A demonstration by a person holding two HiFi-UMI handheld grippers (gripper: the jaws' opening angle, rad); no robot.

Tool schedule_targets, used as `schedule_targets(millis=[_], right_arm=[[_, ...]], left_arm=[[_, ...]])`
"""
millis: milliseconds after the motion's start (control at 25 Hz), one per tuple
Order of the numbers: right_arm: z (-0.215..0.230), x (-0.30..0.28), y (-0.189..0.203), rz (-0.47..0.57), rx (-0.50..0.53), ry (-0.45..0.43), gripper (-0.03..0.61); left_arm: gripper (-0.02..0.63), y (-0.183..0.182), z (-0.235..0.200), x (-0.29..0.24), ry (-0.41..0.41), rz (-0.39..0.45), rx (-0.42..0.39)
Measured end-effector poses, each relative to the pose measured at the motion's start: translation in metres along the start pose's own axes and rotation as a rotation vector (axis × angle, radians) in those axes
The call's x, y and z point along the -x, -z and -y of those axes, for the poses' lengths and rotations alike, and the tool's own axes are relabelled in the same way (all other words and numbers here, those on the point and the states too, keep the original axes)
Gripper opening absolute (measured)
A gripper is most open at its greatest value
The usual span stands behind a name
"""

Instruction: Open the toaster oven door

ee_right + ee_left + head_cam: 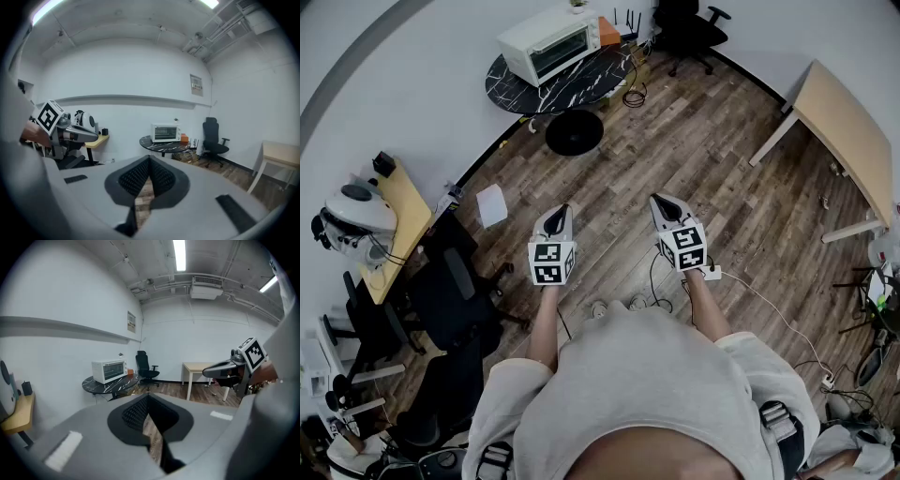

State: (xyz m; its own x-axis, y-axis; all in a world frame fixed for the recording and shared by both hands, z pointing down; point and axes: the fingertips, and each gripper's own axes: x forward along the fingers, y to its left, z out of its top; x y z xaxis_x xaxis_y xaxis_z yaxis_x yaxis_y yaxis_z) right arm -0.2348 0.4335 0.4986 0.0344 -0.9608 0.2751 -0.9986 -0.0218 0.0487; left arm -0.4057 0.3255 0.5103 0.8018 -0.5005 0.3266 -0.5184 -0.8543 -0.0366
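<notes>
While left gripper [563,209], right gripper [658,200] jaws closed, empty | black stool [574,131] before toaster oven [548,44]

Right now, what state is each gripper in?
Left gripper: closed, holding nothing.
Right gripper: closed, holding nothing.

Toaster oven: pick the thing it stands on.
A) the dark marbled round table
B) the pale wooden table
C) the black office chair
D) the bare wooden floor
A: the head view shows the white toaster oven standing on the dark marbled round table by the wall.
</notes>
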Motion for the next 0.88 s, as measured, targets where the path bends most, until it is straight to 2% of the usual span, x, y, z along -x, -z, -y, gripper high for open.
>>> schedule_targets(millis=[560,600,680,880], right_arm=[[0.003,0.007,0.01,-0.012,-0.019,-0.001,0.012],[0.003,0.008,0.011,-0.013,-0.019,-0.001,0.012],[0.004,0.009,0.013,-0.015,-0.016,-0.002,0.012],[0.01,0.016,0.022,-0.026,-0.016,-0.003,0.012]], left_arm=[[0.012,0.006,0.01,-0.003,0.01,-0.001,0.012],[0.049,0.005,0.013,-0.004,0.025,0.004,0.011],[0.212,0.005,0.02,-0.006,0.045,0.01,0.008],[0.232,0.005,0.034,-0.01,0.054,0.012,0.005]])
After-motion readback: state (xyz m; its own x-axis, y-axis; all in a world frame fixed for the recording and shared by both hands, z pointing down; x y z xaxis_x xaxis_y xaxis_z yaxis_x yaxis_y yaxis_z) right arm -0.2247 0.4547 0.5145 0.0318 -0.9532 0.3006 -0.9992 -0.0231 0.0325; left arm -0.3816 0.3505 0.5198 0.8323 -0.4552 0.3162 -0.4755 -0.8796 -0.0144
